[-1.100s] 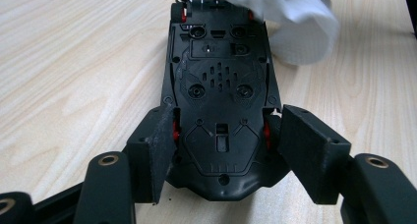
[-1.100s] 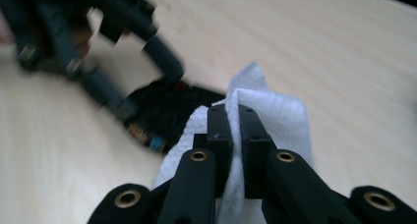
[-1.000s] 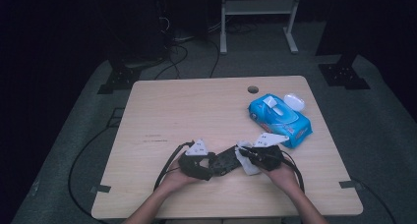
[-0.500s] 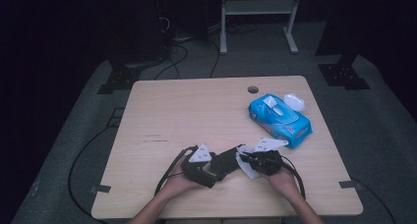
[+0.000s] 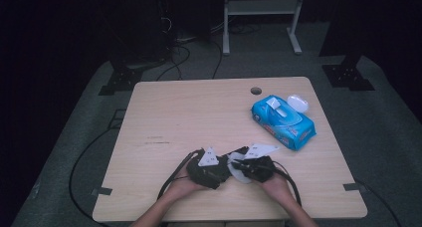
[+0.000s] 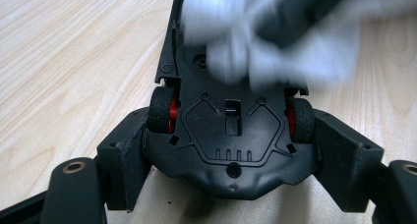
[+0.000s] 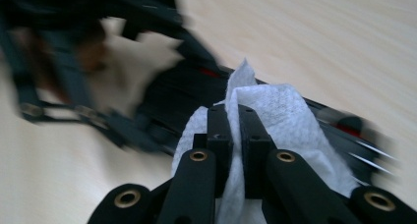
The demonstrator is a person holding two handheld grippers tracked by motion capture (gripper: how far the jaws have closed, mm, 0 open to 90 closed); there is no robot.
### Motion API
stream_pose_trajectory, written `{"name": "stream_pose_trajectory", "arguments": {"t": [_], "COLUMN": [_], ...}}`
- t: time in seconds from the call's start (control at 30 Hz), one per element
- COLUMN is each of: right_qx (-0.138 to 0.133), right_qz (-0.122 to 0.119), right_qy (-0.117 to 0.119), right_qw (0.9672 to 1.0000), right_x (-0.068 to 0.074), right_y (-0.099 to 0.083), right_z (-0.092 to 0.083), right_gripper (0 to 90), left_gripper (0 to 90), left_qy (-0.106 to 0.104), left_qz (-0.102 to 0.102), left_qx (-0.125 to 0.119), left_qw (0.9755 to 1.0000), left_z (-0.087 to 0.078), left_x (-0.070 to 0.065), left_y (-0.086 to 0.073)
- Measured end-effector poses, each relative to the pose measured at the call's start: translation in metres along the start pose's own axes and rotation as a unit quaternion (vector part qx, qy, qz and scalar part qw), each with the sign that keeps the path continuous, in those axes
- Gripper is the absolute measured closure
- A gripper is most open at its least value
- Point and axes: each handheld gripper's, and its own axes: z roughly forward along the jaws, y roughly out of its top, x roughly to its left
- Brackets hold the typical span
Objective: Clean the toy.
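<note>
Car: a black toy car (image 6: pixel 231 150) was held upside down, its underside facing the left gripper's camera, at the near edge of the table (image 5: pixel 199 112).
Wheels: two black wheels with red hubs (image 6: pixel 163 111) were seen just inside the jaws.
Left gripper (image 6: pixel 231 155): clasped around the car's sides; its jaws had just been easing shut, with the car between them.
Wipe: a white wipe (image 7: pixel 275 111) was pinched and pressed against the car's underside.
Right gripper (image 7: pixel 234 135): clenched tight on the wipe, the jaws nearly meeting.
Hands: both grippers were brought together, touching at the car, in the high view (image 5: pixel 234 168).
Pack: a blue wipe pack (image 5: pixel 282 121) was left farther back on the right, well apart.
Lid: its white lid (image 5: pixel 297 102) was seen flipped open.
</note>
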Motion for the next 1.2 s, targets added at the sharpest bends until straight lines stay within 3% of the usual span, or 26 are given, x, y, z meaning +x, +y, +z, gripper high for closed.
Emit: {"name": "stream_pose_trajectory", "arguments": {"t": [0.07,0.13,0.2,0.3,0.33,0.4,0.47,0.53,0.6,0.67,0.73,0.8,0.9,0.97,1.1,1.2], "right_qx": [0.0,0.004,0.006,0.01,0.01,0.009,0.004,0.002,-0.002,0.002,0.005,0.007,0.002,-0.004,-0.008,-0.003], "right_qz": [-0.013,-0.034,-0.035,-0.042,-0.033,-0.023,-0.012,-0.009,-0.023,-0.043,-0.048,-0.045,-0.024,-0.018,-0.034,-0.05], "right_qy": [0.025,0.027,0.024,-0.021,-0.038,-0.048,-0.043,-0.02,0.012,0.024,0.018,-0.005,-0.023,-0.016,0.038,0.036], "right_qw": [0.9996,0.999,0.9991,0.9988,0.9987,0.9986,0.999,0.9998,0.9997,0.9988,0.9986,0.9989,0.9995,0.9997,0.9987,0.9981], "right_x": [0.011,0.019,0.017,0.005,-0.004,-0.01,-0.009,-0.001,0.011,0.02,0.018,0.011,-0.001,0.001,0.021,0.024], "right_y": [0.005,0.009,0.01,0.005,0.002,-0.002,-0.005,-0.004,-0.001,0.004,0.006,0.005,0.002,0.003,0.013,0.018], "right_z": [0.01,0.016,0.015,0.005,-0.003,-0.009,-0.011,-0.006,0.004,0.01,0.011,0.007,0.0,0.001,0.019,0.026], "right_gripper": [85.2,85.2,85.1,85.1,85.1,85.1,85.1,85.1,85.1,85.1,85.0,85.1,85.1,85.1,85.0,85.0], "left_gripper": [23.8,23.9,23.9,23.9,23.9,23.9,23.9,23.9,23.9,23.9,23.9,23.9,23.9,23.9,24.0,23.9], "left_qy": [0.003,0.003,-0.001,-0.002,-0.003,-0.005,-0.003,-0.002,0.001,0.002,0.002,0.001,0.002,0.001,0.004,0.006], "left_qz": [0.006,0.006,0.002,0.002,-0.001,-0.001,0.0,-0.003,0.002,0.0,0.0,-0.005,-0.001,-0.004,0.007,0.008], "left_qx": [0.002,0.0,-0.002,-0.003,-0.005,-0.004,-0.004,-0.005,-0.003,-0.005,-0.004,-0.008,-0.014,-0.018,-0.011,-0.01], "left_qw": [1.0,1.0,1.0,1.0,1.0,1.0,1.0,1.0,1.0,1.0,1.0,0.9999,0.9999,0.9998,0.9999,0.9999], "left_z": [0.0,-0.001,-0.001,-0.002,-0.002,-0.002,-0.001,0.0,0.0,-0.001,-0.002,-0.002,-0.003,-0.003,-0.003,-0.003], "left_x": [-0.001,-0.001,0.0,0.002,0.002,0.002,0.003,0.002,0.001,0.002,0.003,0.003,0.003,0.002,0.0,-0.001], "left_y": [0.0,-0.001,-0.002,-0.002,-0.002,-0.002,-0.001,-0.001,-0.001,-0.001,-0.002,-0.002,-0.001,0.0,0.001,0.0]}}
